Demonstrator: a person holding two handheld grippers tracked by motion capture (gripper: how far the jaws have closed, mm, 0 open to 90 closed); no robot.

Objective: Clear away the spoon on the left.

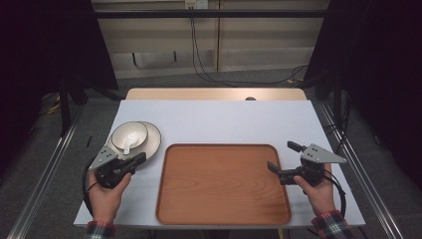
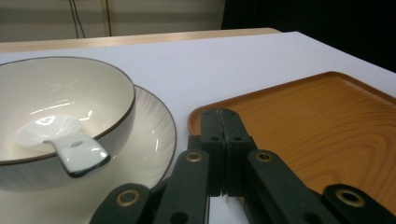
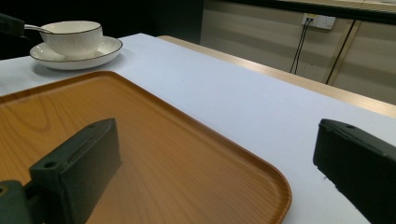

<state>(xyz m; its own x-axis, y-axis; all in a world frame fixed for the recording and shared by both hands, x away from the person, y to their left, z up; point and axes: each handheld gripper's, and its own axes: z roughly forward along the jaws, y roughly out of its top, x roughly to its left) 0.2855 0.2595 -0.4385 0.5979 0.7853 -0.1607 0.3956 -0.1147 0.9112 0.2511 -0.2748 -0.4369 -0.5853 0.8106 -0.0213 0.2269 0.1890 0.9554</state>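
Nudging risk: left gripper (image 1: 130, 162), jaws pressed together on nothing, sits just beside plate (image 1: 153, 141) carrying bowl (image 1: 129, 135) and spoon (image 2: 70, 148); right gripper (image 1: 281, 160) gapes empty over tray (image 1: 223, 185).

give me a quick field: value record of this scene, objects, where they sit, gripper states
surface: white table
tray: wooden tray, empty, at the near middle of the table
bowl: cream bowl standing on the plate
plate: cream plate, left of the tray, apart from it
spoon: white spoon lying in the bowl, handle over the near rim
left gripper: left gripper, jaws shut, empty, beside the plate's near edge
right gripper: right gripper, jaws open, empty, at the tray's right edge
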